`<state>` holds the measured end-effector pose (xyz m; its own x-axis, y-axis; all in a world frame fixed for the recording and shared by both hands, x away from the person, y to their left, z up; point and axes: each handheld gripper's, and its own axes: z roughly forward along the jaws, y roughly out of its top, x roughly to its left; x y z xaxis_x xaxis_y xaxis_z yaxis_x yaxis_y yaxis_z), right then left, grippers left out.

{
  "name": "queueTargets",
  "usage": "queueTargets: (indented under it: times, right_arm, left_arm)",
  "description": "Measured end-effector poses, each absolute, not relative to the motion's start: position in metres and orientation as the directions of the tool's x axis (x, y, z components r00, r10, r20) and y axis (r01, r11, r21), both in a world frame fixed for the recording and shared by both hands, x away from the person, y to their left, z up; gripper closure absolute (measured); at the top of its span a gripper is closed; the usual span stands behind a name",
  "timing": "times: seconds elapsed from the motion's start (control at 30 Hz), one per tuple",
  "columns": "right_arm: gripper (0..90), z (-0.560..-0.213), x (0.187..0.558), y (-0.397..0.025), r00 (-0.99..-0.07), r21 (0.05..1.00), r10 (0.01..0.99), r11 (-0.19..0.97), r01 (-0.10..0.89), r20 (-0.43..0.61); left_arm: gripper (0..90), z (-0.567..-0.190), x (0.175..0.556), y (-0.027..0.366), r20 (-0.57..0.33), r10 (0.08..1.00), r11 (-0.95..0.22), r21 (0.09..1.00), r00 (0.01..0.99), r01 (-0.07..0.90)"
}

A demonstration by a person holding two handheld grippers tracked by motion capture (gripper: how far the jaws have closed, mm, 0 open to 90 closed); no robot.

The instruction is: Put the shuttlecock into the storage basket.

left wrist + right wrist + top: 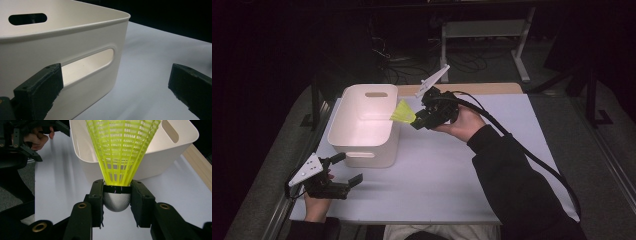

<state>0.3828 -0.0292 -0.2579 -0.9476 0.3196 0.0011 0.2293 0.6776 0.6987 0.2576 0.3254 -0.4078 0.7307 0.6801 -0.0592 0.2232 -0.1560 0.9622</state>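
Note:
A yellow shuttlecock (pixel 404 113) with a mesh skirt (pixel 122 150) and a grey rounded cork (pixel 116 201) is clamped by its cork in my right gripper (pixel 418 122), which hangs just right of the white bin's (pixel 357 141) right rim, skirt pointing toward the bin. In the right gripper view my right gripper (pixel 116 195) has both jaws pressed on the cork. My left gripper (pixel 348 170) rests open at the table's front left, just in front of the bin's near handle slot (pixel 87 63), nothing between its jaws (pixel 115 90).
The white sheet (pixel 447 170) covers the table, with a wooden strip (pixel 482 89) along its far edge. The white bin (pixel 155 162) looks empty inside. A cable (pixel 532 155) trails from the right gripper over the sleeve. Dark floor and table legs lie beyond.

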Motion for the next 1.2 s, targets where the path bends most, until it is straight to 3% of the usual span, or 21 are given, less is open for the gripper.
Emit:
queueTargets:
  times: [1.2]
  right_arm:
    - [63.3, -0.249, 0.395, 0.022, -0.966, 0.699, 0.259, 0.690, 0.186, 0.001]
  left_arm:
    - [0.0, -0.408, 0.258, 0.326, -0.059, 0.679, -0.153, 0.963, 0.732, 0.220]
